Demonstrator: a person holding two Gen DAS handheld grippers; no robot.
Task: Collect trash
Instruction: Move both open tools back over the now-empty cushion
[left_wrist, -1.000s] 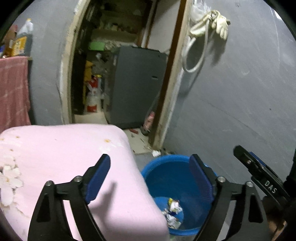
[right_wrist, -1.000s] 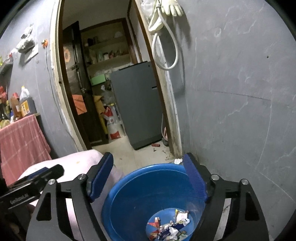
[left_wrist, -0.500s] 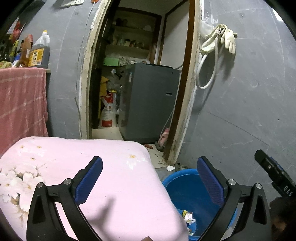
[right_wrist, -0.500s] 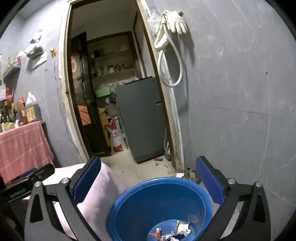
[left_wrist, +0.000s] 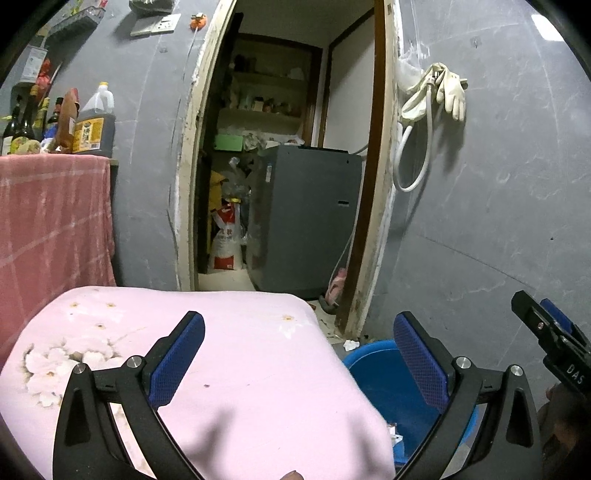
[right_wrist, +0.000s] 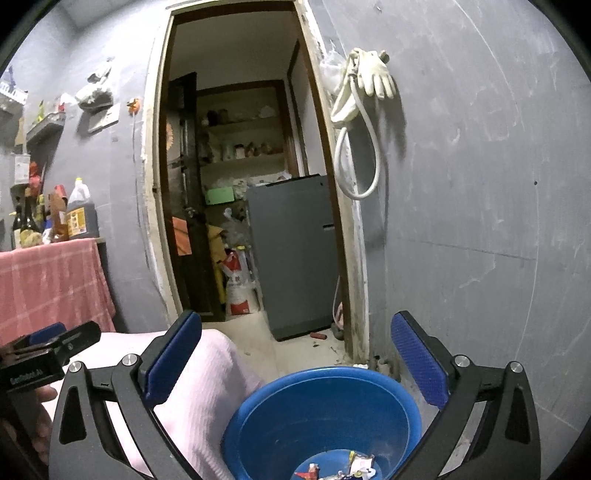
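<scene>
A blue plastic basin (right_wrist: 325, 413) stands on the floor by the grey wall, with crumpled wrappers (right_wrist: 354, 467) lying at its bottom. My right gripper (right_wrist: 295, 354) hovers above and behind the basin, its blue-padded jaws wide open and empty. In the left wrist view the basin (left_wrist: 380, 373) shows at lower right, partly hidden by the pink cushion. My left gripper (left_wrist: 299, 356) is open and empty over that cushion. Each gripper's tip shows at the edge of the other's view.
A pink flowered cushion (left_wrist: 221, 369) fills the lower left. A doorway (right_wrist: 236, 184) ahead leads to a grey appliance (right_wrist: 295, 254) and shelves. A pink-clothed table (left_wrist: 51, 221) carries bottles. Gloves and a hose (right_wrist: 365, 96) hang on the wall. A white scrap (left_wrist: 350, 345) lies near the doorframe.
Both grippers have pulled back and tilted up from the basin, so it sank lower in both views. Their jaws spread wider. More of the doorway and upper wall shows.
</scene>
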